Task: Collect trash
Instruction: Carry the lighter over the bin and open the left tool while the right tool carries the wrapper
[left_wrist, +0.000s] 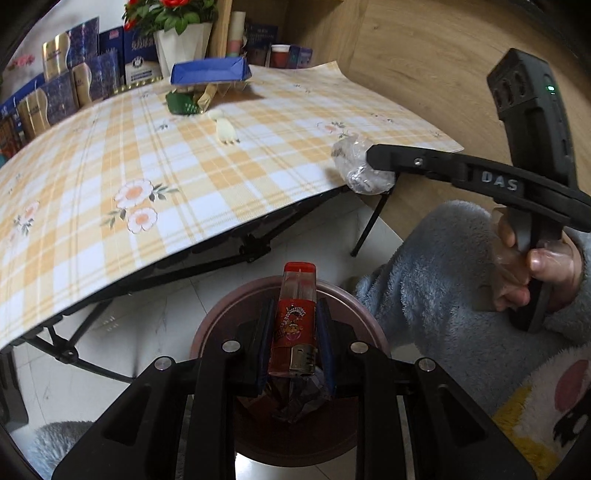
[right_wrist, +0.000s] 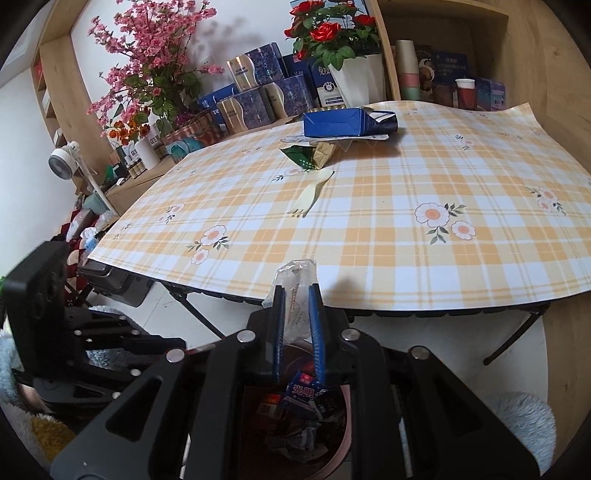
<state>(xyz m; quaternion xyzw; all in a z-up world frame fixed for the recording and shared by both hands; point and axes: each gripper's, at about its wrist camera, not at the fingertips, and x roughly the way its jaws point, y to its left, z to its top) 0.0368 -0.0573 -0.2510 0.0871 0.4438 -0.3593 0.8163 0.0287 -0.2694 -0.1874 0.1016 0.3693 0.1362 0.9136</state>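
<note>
The red lighter (left_wrist: 294, 320) sits clamped between the left gripper (left_wrist: 294, 332) fingers, above the pink bin (left_wrist: 221, 314). The right gripper (right_wrist: 297, 325) pinches a clear plastic wrapper (right_wrist: 297, 295) over the same bin, which holds crumpled wrappers (right_wrist: 306, 398) beside the checked table (right_wrist: 369, 229).

left gripper (left_wrist: 295, 321): jaws clamped on red lighter (left_wrist: 296, 314), above pink bin (left_wrist: 218, 317) | right gripper (right_wrist: 297, 314): jaws clamped on clear wrapper (right_wrist: 295, 291), above the bin
</note>
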